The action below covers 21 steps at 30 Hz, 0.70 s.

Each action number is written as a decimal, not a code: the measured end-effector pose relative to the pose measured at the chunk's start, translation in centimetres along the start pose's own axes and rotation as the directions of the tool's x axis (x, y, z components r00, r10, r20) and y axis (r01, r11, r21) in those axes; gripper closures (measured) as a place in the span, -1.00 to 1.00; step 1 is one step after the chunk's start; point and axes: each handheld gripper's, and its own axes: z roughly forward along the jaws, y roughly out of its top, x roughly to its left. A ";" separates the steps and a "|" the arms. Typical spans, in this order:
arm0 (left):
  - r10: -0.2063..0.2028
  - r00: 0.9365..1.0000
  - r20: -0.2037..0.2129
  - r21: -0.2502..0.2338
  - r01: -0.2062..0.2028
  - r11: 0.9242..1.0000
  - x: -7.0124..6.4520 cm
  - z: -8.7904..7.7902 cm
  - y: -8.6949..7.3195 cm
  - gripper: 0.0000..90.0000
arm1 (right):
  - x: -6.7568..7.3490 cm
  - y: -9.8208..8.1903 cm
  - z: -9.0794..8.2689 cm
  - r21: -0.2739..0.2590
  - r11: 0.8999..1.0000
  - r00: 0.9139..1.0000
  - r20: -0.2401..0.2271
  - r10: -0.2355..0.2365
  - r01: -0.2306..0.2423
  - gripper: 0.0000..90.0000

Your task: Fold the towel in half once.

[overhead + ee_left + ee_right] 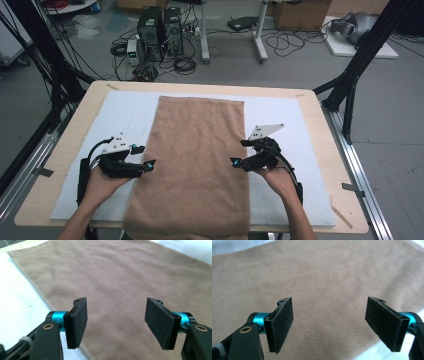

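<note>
The flat tan terry-cloth towel (195, 165) lies between the left tool (144, 156) and right tool (239, 152), both gaping wide and empty; seemingly poised before grasping; next, each should pinch its nearest long edge.

A long tan terry-cloth towel (195, 165) is lying flat down the middle of a white foam sheet (295, 130) that is covering the pale wooden counter (75, 130), its near end hanging over the front edge. The left black tongs (145, 156) are hovering at the towel's left edge with jaws apart, while the right black tongs (238, 152) are hovering at its right edge, likewise spread, each pointing inward.
</note>
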 end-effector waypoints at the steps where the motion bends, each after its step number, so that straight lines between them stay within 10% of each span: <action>1: -0.002 1.000 -0.004 -0.007 0.002 1.000 0.2 0.0 0.5 -0.22 | -0.2 0.3 -0.1 0.000 1.000 1.000 0.009 0.001 -0.001 -0.51; 12: -0.025 0.999 -0.044 -0.012 0.024 1.000 3.8 2.8 5.1 -0.18 | -4.5 4.1 -0.8 -0.024 0.999 0.994 0.102 0.027 -0.024 -0.48; 21: -0.075 0.993 -0.094 0.041 0.079 0.996 6.5 7.5 4.1 -0.13 | -7.6 2.4 3.2 0.028 0.996 0.983 0.164 0.084 -0.090 -0.36</action>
